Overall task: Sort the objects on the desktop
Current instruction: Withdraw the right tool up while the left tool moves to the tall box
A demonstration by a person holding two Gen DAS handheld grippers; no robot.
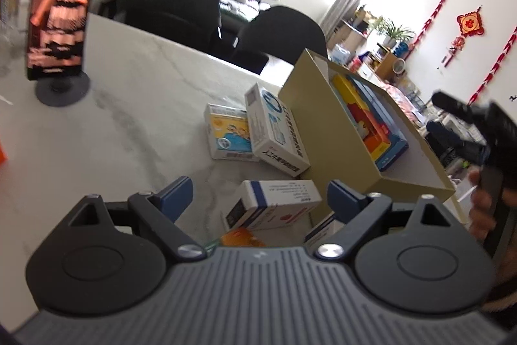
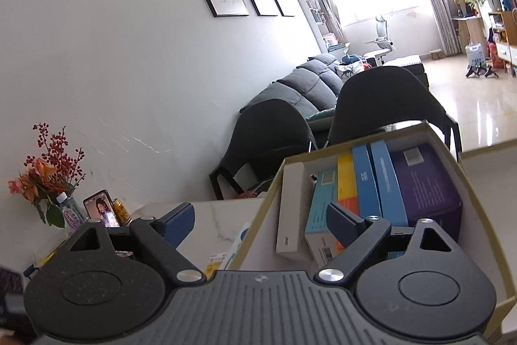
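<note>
A tan cardboard box (image 1: pixel 310 125) stands on the marble table (image 1: pixel 106 131) and holds several coloured boxes (image 1: pixel 374 125). Loose medicine boxes lie beside it: a white-and-blue one (image 1: pixel 274 131) leaning on a yellow-and-blue one (image 1: pixel 227 131), and a white box with a blue stripe (image 1: pixel 274 206) between my left fingers. My left gripper (image 1: pixel 258 199) is open and empty above that box. My right gripper (image 2: pixel 261 225) is open and empty, held over the near left corner of the tan box (image 2: pixel 446 151), which holds upright blue, yellow and purple boxes (image 2: pixel 381 183).
A phone on a round stand (image 1: pixel 61 18) is at the table's far left. Two dark chairs (image 1: pixel 181 5) stand behind the table. A vase of flowers (image 2: pixel 48 177), a bottle and a can stand by the wall. An orange box (image 1: pixel 242 238) lies under my left gripper.
</note>
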